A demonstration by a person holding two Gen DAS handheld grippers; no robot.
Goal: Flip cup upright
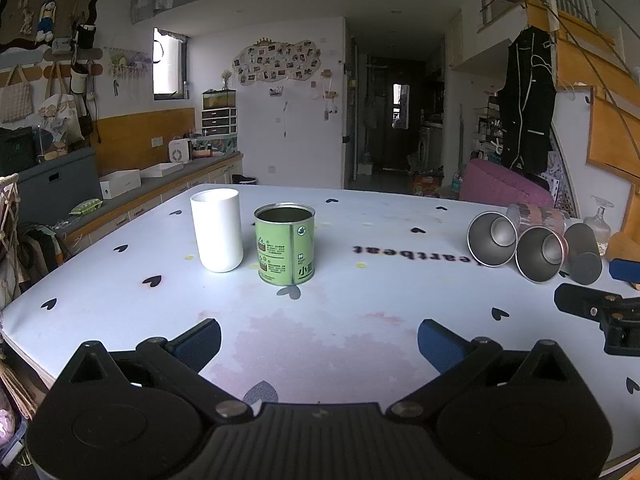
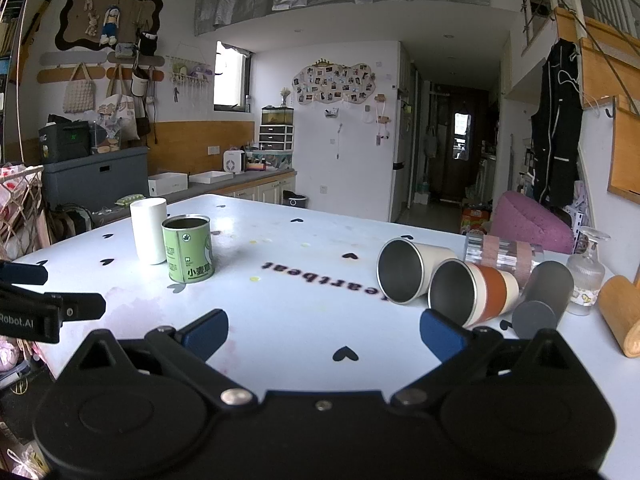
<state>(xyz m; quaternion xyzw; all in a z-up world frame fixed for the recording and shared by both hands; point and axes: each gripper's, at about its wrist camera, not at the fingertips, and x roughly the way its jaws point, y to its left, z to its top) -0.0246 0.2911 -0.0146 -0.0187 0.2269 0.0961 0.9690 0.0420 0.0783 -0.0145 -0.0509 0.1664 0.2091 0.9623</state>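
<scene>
Orange-banded cup [image 2: 474, 294] lies on its side at right of centre in the right wrist frame, mouth toward the camera, long axis receding up-right. Right gripper [image 2: 324, 330], jaws apart and empty, is nearer; left gripper [image 1: 319, 342] is likewise open.

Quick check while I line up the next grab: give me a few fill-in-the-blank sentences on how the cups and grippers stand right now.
1. The white cup and the green tin both stand ____ on the table.
2. The two steel cups lie on their ____, mouths toward the cameras.
3. The right gripper has its jaws ____, holding nothing.
4. The left gripper hovers nearest the ____ tin.

Missing words: upright; sides; open; green
</scene>
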